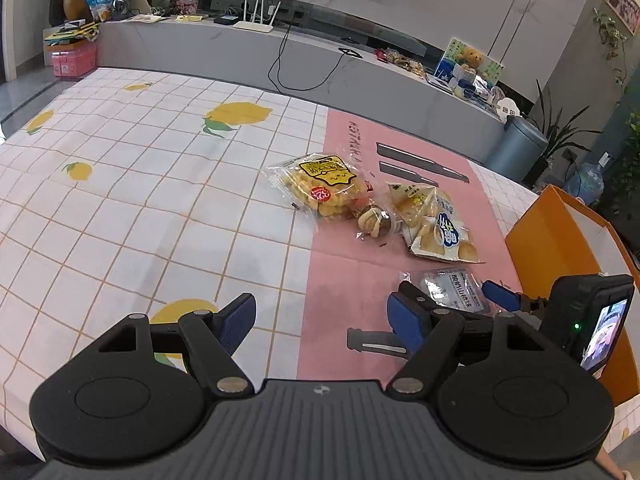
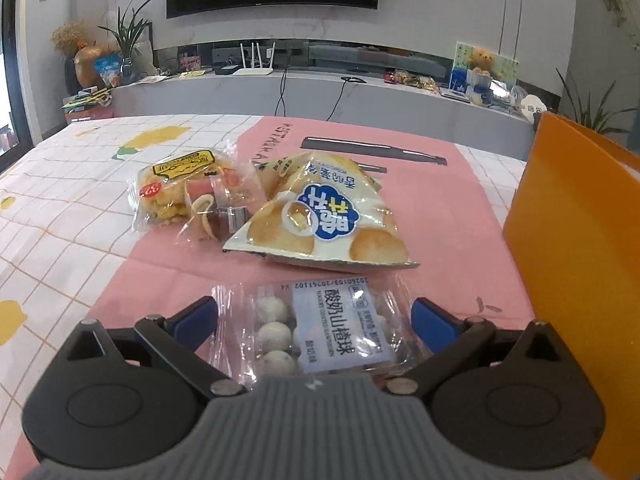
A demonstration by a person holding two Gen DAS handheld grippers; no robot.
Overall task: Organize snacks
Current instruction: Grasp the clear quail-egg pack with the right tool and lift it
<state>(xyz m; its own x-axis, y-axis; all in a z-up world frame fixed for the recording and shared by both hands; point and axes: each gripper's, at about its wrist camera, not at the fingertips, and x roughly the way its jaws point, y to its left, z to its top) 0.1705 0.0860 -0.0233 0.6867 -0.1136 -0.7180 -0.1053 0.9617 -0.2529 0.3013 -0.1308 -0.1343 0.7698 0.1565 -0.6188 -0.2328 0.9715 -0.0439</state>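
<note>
Altogether, 1 table (image 1: 120,200) is seen, covered by 1 white checked cloth printed with lemons and 1 pink mat (image 2: 440,216) bearing printed knives and lettering too distorted to be read. At the right edge, 1 orange box (image 2: 568,240) is stood upright. 4 snack packs are counted on the pink mat. 1 white-and-blue bag (image 2: 320,220) showing round buns carries large Chinese characters, seen upside down. 1 yellow-labelled clear bag (image 2: 176,188) of golden pieces bears a red "22" sticker. 1 small clear pack (image 2: 212,212) of rolled pastry is lain between and touching these 2. 1 clear tray of white balls (image 2: 320,328), labelled "酸奶山楂球" and dated "20260103/20251102", is placed nearest, apart from the rest.

2 grippers are present. The right gripper (image 2: 316,316) is held with jaws spread on either side of the tray, the blue pads not seen pressing it. The left gripper (image 1: 324,316) is held with jaws spread wide over bare cloth, nothing between them.
</note>
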